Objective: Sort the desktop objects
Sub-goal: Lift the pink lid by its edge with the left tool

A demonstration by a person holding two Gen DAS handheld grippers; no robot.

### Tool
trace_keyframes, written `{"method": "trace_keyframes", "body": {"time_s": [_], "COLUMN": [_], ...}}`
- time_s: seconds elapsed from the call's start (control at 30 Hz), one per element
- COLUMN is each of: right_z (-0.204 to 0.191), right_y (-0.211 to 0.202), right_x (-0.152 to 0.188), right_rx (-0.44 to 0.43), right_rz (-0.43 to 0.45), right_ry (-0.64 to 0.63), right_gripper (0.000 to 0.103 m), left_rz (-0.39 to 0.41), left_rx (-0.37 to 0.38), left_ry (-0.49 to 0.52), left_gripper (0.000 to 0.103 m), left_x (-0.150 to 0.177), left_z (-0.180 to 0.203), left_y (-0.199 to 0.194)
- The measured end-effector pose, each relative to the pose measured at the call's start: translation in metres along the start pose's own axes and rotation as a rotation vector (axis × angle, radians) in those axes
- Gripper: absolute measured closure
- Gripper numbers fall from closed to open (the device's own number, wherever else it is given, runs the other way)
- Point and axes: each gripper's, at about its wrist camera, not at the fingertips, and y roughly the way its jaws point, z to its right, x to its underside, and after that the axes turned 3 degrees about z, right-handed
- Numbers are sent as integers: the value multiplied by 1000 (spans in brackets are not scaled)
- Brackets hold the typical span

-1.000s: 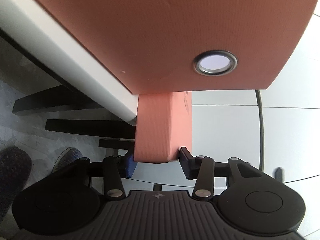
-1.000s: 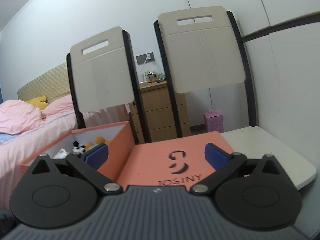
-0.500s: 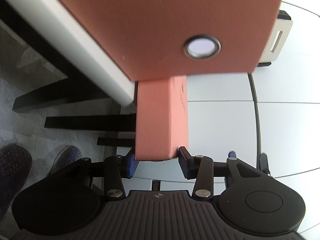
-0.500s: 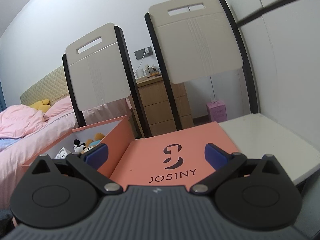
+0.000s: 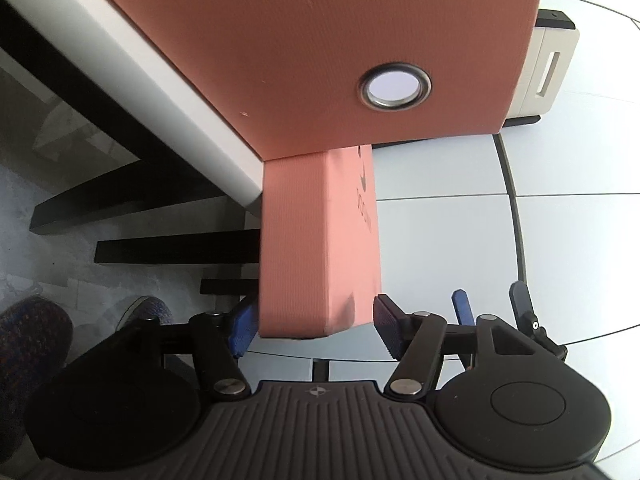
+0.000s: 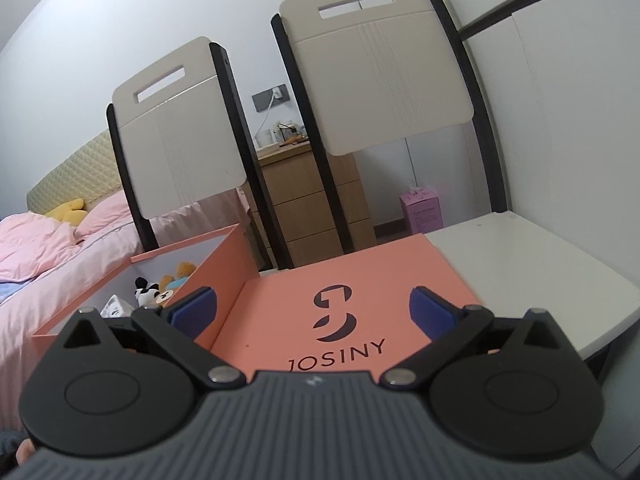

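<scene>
An orange box lid [image 6: 352,304] printed JOSINY lies on the white table, next to the open orange box [image 6: 208,264] that holds small plush toys [image 6: 160,286]. In the left wrist view the lid's edge [image 5: 316,248] stands between the jaws of my left gripper [image 5: 312,328]. The left pad touches it and the right pad stands a small gap off, so the jaws are open around it. The box's side with a metal eyelet [image 5: 394,88] fills the top. My right gripper [image 6: 312,308] is open and empty, low over the lid's near edge.
Two beige chairs [image 6: 384,72] stand behind the table [image 6: 520,256]. A bed with pink bedding [image 6: 44,240] is at the left and a wooden drawer unit [image 6: 312,200] is at the back. The table's edge [image 5: 120,60], dark floor legs and my shoes [image 5: 32,328] show below.
My left gripper's right pad has come off the lid's edge, so its grip has loosened. The right gripper has drawn back and more of the lid's logo shows.
</scene>
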Motion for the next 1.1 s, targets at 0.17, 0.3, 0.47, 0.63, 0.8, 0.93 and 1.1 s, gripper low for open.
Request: {"method": "trace_keyframes", "body": {"time_s": [0.17, 0.3, 0.47, 0.63, 0.8, 0.93, 1.1], "right_z": [-2, -3, 1, 27, 69, 117, 159], "right_y": [7, 10, 3, -23, -43, -44, -44], "right_x": [0, 0, -3, -15, -32, -30, -10], "right_rx": [11, 15, 22, 21, 58, 94, 93], "right_rz": [-2, 4, 40, 95, 39, -45, -61], "right_ry": [3, 9, 1, 38, 14, 48, 185], "right_gripper": [0, 0, 0, 0, 0, 0, 0], "left_rz": [-37, -35, -51, -66, -90, -60, 5], "left_rx": [49, 35, 26, 14, 60, 31, 46], "left_ry": [-63, -60, -34, 5, 31, 41, 40], "left_gripper": [39, 47, 54, 61, 63, 63, 37], "left_x": [-6, -5, 4, 15, 38, 42, 28], "left_z": [-6, -6, -5, 1, 1, -2, 0], "left_y": [9, 5, -2, -18, -44, -48, -40]}}
